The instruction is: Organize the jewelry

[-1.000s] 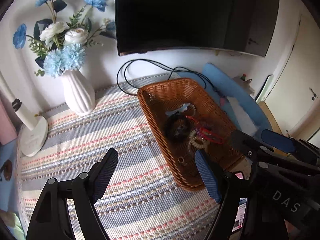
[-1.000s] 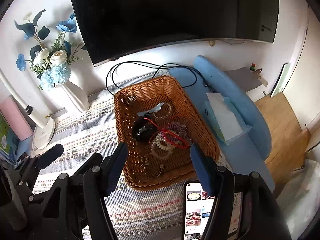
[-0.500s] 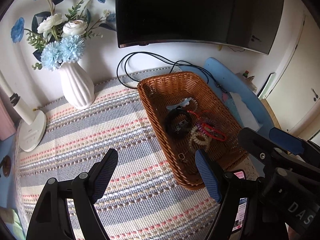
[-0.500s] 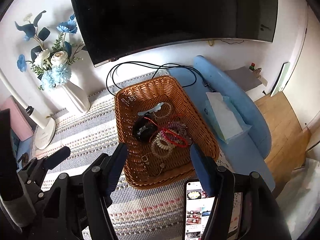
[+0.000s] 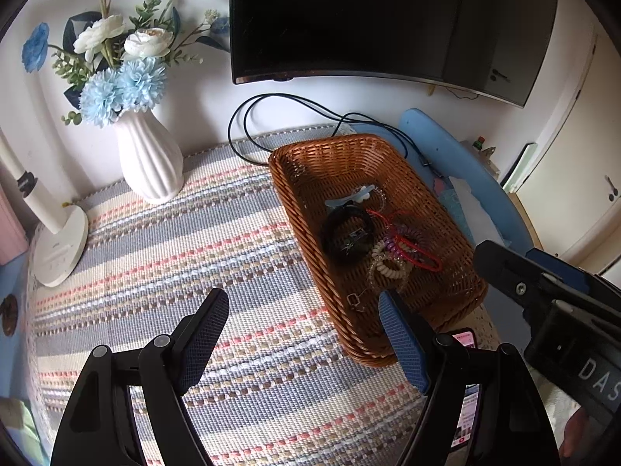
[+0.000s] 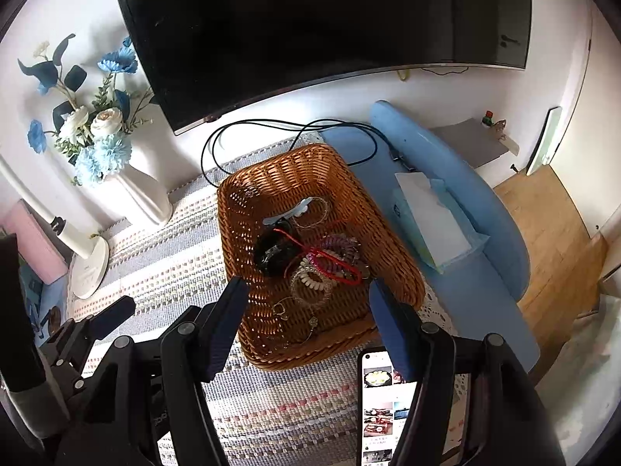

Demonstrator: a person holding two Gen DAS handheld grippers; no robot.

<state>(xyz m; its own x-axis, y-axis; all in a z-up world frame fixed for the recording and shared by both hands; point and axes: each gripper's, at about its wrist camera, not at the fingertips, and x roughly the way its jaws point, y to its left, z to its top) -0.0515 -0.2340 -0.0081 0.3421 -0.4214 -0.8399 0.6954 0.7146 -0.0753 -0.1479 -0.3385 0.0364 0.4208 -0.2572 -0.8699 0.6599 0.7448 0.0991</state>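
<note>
Left wrist view shows the left tool (image 5: 302, 334) spread wide and holding nothing, its two blue-padded fingers (image 5: 399, 341) hanging above the striped woven mat (image 5: 174, 256) on the bench. One wicker basket (image 5: 446, 209) sits on the right part of the mat; its long axis runs from near right to far left, the near short end beside the right finger. All the jewelry lies inside it, bunched in the middle and toward the near end. I count one black bangle (image 5: 345, 233), one red cord (image 5: 411, 244) stretched along the basket's length, one cream coil band (image 5: 390, 268), one purple coil band (image 5: 403, 239), one pale blue clip (image 5: 353, 196) on the far side of the pile, and one small metal piece (image 5: 355, 301) nearest the near wall; finer chains cannot be counted. One white ribbed vase (image 5: 149, 163) of blue and white flowers stands far left, one white lamp base (image 5: 58, 248) at the left edge, one dark screen (image 5: 380, 19) on the wall with one black cable (image 5: 271, 116) looping below it.

Right wrist view shows the right tool (image 6: 308, 318) also wide apart and empty, poised over the near end of the same basket (image 6: 396, 240). One phone (image 6: 384, 400) with a lit screen lies near right, partly under the right finger. One tissue pack (image 6: 431, 221) rests on the blue surface to the right of the basket, apart from it. The left tool's black frame shows at the near left.
</note>
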